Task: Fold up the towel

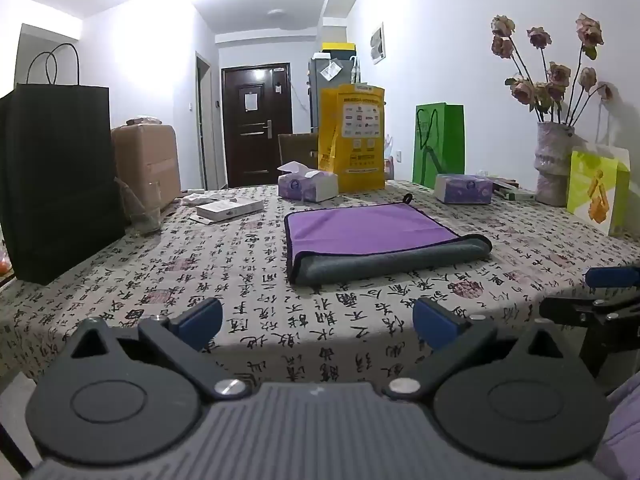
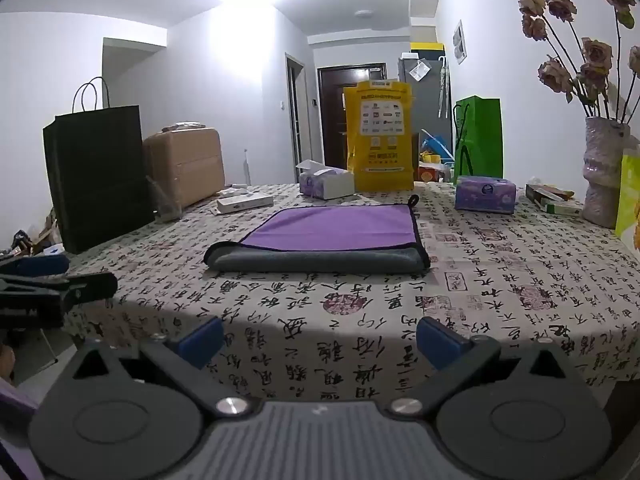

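Note:
A purple towel with a grey underside (image 1: pixel 368 236) lies folded on the patterned tablecloth (image 1: pixel 240 280), its grey rolled fold edge toward me. It also shows in the right wrist view (image 2: pixel 332 236). My left gripper (image 1: pixel 318 320) is open and empty, held back near the table's front edge, apart from the towel. My right gripper (image 2: pixel 320 338) is open and empty too, also short of the towel. The right gripper shows at the right edge of the left wrist view (image 1: pixel 600 300); the left gripper shows at the left edge of the right wrist view (image 2: pixel 48 284).
A black paper bag (image 1: pixel 56 184) stands at the left. Two tissue packs (image 1: pixel 308 186) (image 1: pixel 464 188), a white box (image 1: pixel 228 209), a yellow bag (image 1: pixel 352 140), a green bag (image 1: pixel 440 144), a vase of dried flowers (image 1: pixel 554 164) and a lime bag (image 1: pixel 598 192) line the far and right sides.

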{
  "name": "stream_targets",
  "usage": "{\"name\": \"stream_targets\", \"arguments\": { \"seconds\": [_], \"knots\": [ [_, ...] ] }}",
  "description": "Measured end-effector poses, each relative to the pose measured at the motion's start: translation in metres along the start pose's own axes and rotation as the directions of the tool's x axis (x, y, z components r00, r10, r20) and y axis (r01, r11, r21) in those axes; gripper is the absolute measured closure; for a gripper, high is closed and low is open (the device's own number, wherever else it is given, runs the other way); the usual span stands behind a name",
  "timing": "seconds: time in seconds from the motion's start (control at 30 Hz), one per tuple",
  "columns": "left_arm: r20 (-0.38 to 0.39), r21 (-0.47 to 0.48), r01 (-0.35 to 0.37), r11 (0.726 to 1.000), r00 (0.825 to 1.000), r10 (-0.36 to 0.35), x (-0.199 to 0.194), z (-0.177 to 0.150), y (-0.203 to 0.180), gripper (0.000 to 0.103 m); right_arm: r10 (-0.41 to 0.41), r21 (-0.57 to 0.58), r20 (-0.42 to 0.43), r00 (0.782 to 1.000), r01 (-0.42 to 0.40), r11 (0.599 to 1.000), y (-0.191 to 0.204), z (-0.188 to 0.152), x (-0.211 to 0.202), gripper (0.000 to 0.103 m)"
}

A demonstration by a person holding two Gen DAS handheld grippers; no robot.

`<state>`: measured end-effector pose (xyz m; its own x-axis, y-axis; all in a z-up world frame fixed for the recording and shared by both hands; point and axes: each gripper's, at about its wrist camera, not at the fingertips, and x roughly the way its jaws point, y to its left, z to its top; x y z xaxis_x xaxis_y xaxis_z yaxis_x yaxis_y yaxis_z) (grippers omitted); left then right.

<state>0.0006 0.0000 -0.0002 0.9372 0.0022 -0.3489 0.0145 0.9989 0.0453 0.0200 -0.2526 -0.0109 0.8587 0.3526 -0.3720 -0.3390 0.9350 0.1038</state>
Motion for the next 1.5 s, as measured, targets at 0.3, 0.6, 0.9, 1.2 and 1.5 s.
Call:
{"name": "stream_targets", "arguments": {
  "seconds": [0.3,0.6,0.9,1.2,1.5],
  "knots": [
    [0.006,0.002,0.015,1.0,1.0,-0.015,0.001,-0.001,0.003,0.0,-0.006,-0.017,-0.005,1.0,0.006,1.0,0.001,0.004,-0.002,0.0],
    [0.009,-0.003,0.005,1.0,1.0,-0.005,0.001,-0.001,-0.003,0.0,0.0,-0.022,0.011,1.0,0.001,1.0,0.003,0.002,-0.001,0.0],
    [0.012,-0.002,0.007,1.0,1.0,-0.007,0.002,-0.003,-0.003,0.0,0.002,-0.022,0.01,1.0,-0.002,1.0,0.003,0.001,-0.002,0.0],
    [0.011,-0.003,0.007,1.0,1.0,-0.007,0.003,-0.003,-0.003,0.0,-0.001,-0.025,0.014,1.0,0.001,1.0,0.004,0.0,-0.002,0.0],
    [0.016,0.003,0.007,1.0,1.0,-0.007,0.0,-0.002,-0.005,0.0,-0.001,-0.024,0.017,1.0,0.001,1.0,0.004,0.001,-0.001,0.0]
  ]
}}
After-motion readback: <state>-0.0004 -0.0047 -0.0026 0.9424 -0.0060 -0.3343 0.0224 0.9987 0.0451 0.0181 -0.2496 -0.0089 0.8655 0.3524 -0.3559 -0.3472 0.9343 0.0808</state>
